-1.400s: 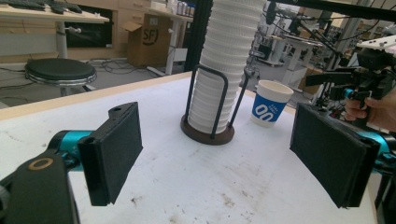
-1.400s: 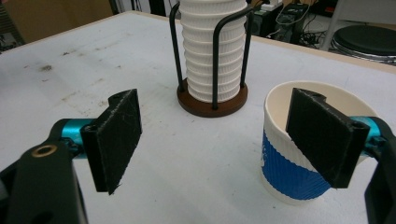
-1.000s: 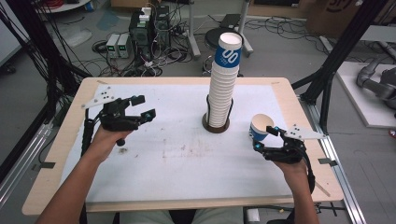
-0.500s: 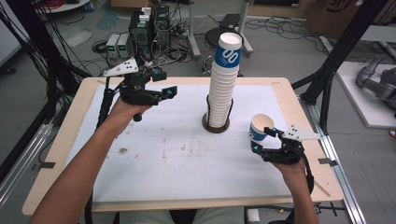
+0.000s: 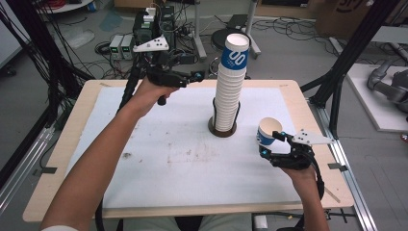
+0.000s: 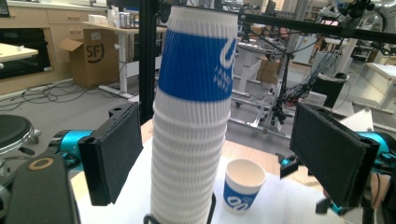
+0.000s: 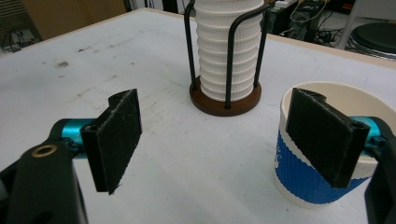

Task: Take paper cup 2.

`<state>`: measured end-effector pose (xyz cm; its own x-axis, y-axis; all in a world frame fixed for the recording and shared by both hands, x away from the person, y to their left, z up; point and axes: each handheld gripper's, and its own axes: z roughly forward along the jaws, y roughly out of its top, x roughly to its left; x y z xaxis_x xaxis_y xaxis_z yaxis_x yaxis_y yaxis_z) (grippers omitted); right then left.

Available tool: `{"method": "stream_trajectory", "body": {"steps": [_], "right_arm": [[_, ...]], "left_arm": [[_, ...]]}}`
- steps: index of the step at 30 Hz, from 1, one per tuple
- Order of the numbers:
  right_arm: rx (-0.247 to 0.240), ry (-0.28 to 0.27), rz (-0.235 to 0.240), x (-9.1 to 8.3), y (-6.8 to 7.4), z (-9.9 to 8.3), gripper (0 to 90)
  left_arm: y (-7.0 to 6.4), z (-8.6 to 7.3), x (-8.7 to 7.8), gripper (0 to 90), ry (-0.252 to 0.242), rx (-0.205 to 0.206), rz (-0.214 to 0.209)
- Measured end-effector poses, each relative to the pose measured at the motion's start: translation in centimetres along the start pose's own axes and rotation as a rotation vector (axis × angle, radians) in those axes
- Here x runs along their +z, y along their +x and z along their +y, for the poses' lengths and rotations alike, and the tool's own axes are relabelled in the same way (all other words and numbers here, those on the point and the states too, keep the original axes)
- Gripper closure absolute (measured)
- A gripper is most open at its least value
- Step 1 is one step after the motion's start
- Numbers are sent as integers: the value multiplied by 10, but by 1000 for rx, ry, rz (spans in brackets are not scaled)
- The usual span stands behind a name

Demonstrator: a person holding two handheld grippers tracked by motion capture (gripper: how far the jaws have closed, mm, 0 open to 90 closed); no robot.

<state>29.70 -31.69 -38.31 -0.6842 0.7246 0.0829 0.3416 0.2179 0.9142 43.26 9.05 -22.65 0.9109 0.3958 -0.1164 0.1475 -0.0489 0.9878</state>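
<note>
A tall stack of white and blue paper cups (image 5: pixel 231 82) stands in a wire holder with a brown base (image 5: pixel 222 130) at the table's middle. My left gripper (image 5: pixel 191 78) hangs high to the left of the stack's top, open. In the left gripper view the stack (image 6: pixel 194 116) rises a little beyond the gap between my spread pads (image 6: pixel 114 154). A single blue and white cup (image 5: pixel 267 132) stands upright on the table at the right. My right gripper (image 5: pixel 272 144) is open beside it. In the right gripper view the cup (image 7: pixel 322 186) sits behind the right pad (image 7: pixel 324 135), not between the jaws.
A white sheet (image 5: pixel 159 159) covers the wooden table (image 5: pixel 62 144). Black frame posts (image 5: pixel 346 62) stand around the table. Boxes and cables (image 5: pixel 139 33) lie on the floor behind it.
My left gripper has risen from the table's left side and moved to the back and right, up near the stack's top. The right gripper and the single cup have barely moved.
</note>
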Motion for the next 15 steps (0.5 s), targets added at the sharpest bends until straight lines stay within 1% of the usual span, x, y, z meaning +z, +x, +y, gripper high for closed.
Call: {"method": "stream_trajectory", "body": {"steps": [1,2,3,4,5,6,7,9,11,12,15], "right_arm": [[0,1,0,0,0,0,189],[0,1,2,0,0,0,189],[0,1,2,0,0,0,189],[-1,0,2,0,0,0,189],[1,-2,3,0,0,0,189],[0,-3,3,-1,0,0,189],[-1,-7,2,-1,-1,0,189],[3,-10,4,-2,-1,0,189],[1,-11,4,-3,-2,0,189],[3,-11,4,-3,-2,0,189],[3,-11,6,-3,-2,-1,189]], "left_arm": [[0,0,0,167,0,0,0],[2,6,8,167,3,-2,-1],[2,6,8,167,3,-2,-1],[3,12,16,167,11,-1,-4],[3,15,20,167,12,-1,-10],[3,15,20,167,12,-1,-10],[3,20,28,167,14,1,-15],[3,25,37,167,14,4,-18],[3,27,40,167,16,5,-19],[3,32,48,167,23,12,-19],[2,39,62,167,37,18,-13]]}}
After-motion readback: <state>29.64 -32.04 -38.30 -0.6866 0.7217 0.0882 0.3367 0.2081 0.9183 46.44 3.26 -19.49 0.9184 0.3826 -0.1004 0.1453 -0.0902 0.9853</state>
